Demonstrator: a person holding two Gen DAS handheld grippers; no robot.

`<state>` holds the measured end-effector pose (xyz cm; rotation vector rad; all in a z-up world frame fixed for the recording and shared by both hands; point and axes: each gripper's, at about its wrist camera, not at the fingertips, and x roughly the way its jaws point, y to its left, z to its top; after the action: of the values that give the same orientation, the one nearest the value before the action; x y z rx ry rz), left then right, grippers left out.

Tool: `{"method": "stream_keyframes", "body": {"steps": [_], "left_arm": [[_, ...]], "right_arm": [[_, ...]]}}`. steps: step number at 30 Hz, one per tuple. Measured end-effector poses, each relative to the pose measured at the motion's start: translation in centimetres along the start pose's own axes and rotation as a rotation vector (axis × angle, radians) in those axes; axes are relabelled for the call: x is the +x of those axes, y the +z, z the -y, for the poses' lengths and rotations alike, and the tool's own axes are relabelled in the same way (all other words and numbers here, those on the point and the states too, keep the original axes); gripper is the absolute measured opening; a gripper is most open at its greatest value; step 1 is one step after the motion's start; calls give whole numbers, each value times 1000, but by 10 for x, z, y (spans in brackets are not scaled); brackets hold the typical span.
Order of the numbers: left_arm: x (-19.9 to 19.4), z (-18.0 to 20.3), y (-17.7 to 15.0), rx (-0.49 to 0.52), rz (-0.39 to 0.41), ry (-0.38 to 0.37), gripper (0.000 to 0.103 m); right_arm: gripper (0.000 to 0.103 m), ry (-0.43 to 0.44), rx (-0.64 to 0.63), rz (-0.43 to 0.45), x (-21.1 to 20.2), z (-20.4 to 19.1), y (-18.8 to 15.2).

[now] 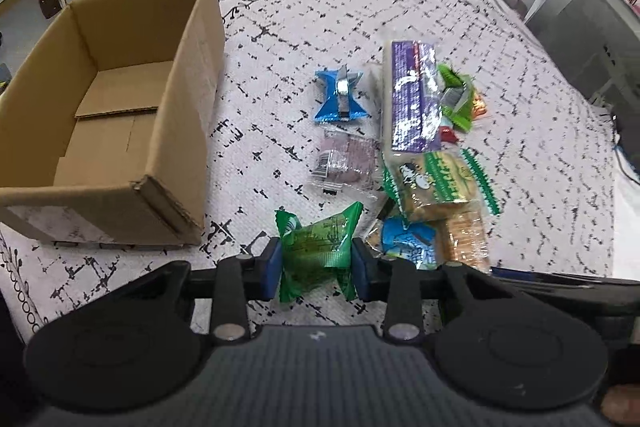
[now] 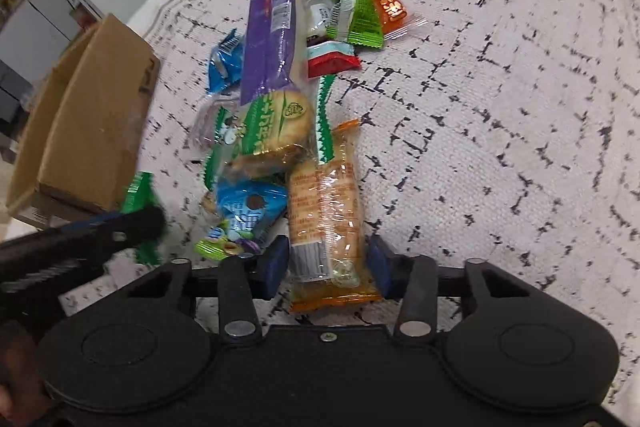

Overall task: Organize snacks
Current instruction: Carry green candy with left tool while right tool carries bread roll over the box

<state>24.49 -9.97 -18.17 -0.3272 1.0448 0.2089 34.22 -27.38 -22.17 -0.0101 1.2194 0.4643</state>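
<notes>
With the left gripper (image 1: 315, 259) clamped on the green snack (image 1: 318, 251) and the right (image 2: 328, 263) pinching the orange pack (image 2: 326, 223), we see the box (image 1: 120, 115) to the left, nearer our left hand.

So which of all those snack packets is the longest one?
The purple foil-wrapped packet, lying in the middle of the pile on the patterned cloth. It stretches well past the small blue, green and orange packets around it.
</notes>
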Motion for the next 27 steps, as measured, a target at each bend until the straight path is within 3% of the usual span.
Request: {"method": "stream_keyframes", "body": {"steps": [14, 27], "left_arm": [[-56, -16, 6, -6, 93, -109, 35], [-110, -57, 20, -42, 200, -167, 35]], "right_arm": [[34, -29, -7, 114, -54, -18, -3], [34, -9, -1, 211, -100, -66, 4]]}}
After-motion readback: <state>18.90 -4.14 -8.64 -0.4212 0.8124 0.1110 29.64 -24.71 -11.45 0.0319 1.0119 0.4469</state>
